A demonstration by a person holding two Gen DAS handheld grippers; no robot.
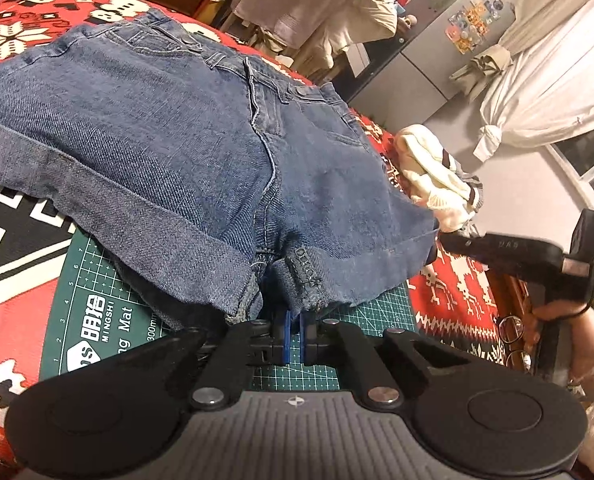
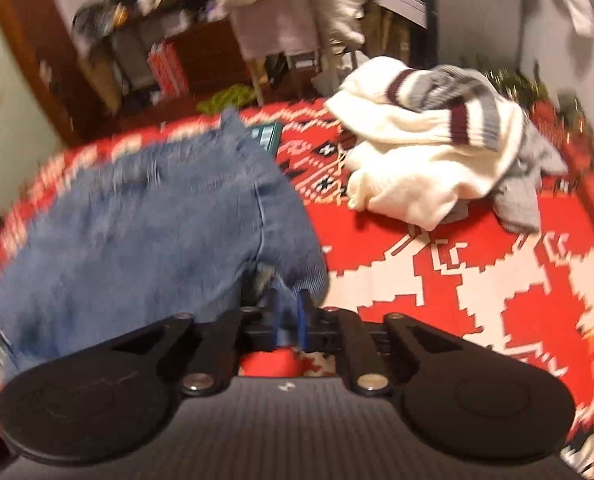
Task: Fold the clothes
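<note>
Gripping denim shorts (image 1: 185, 136) with both tongs on the red patterned blanket (image 2: 477, 280)

Left tongs (image 1: 295, 326) pinch the crotch hem at 6 o'clock over green cutting mat (image 1: 97, 320); right tongs (image 2: 289, 320) clamp a leg cuff; white sweater (image 2: 429, 160) at 1 o'clock

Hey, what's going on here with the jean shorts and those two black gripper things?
A person is folding clothes with a handheld gripper in each hand. The blue denim shorts lie spread on a green cutting mat over a red and white patterned blanket. The left gripper is pinched on the hem near the crotch, and the right gripper grips a leg hem. A crumpled cream sweater with striped cuffs waits on the blanket beside the shorts.
</note>
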